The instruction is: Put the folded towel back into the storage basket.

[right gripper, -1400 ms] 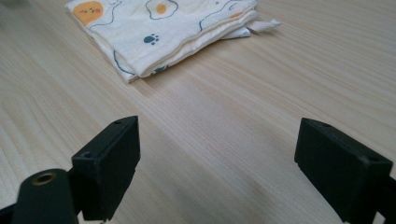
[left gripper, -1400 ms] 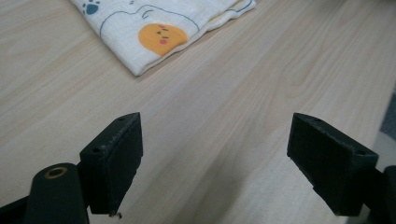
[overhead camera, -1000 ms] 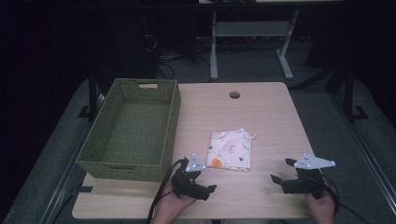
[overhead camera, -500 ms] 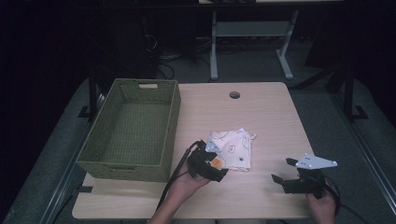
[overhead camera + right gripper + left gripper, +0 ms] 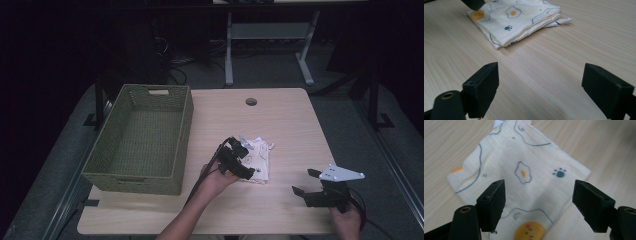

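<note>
A folded cream cloth (image 5: 260,156) printed with fried eggs and paw marks lies near the middle of the wooden table (image 5: 280,120). My left gripper (image 5: 243,167) hovers over the cloth's near left corner, tilted down at it, jaws open. In the left gripper view the cloth (image 5: 524,170) spreads beneath the open gripper (image 5: 539,200). My right gripper (image 5: 306,182) rests open near the table's front right edge, well apart from the cloth. In the right gripper view the cloth (image 5: 516,20) lies ahead of the open gripper (image 5: 541,87), with bare wood between.
A green woven basket (image 5: 142,140) stands empty on the table's left side, close to the cloth's left. A round cable hole (image 5: 251,102) sits at the table's back. Desk legs and cables stand on the dark floor beyond.
My left gripper has moved forward and right from the table's front edge onto the cloth's near corner. The right gripper has stayed in place.
</note>
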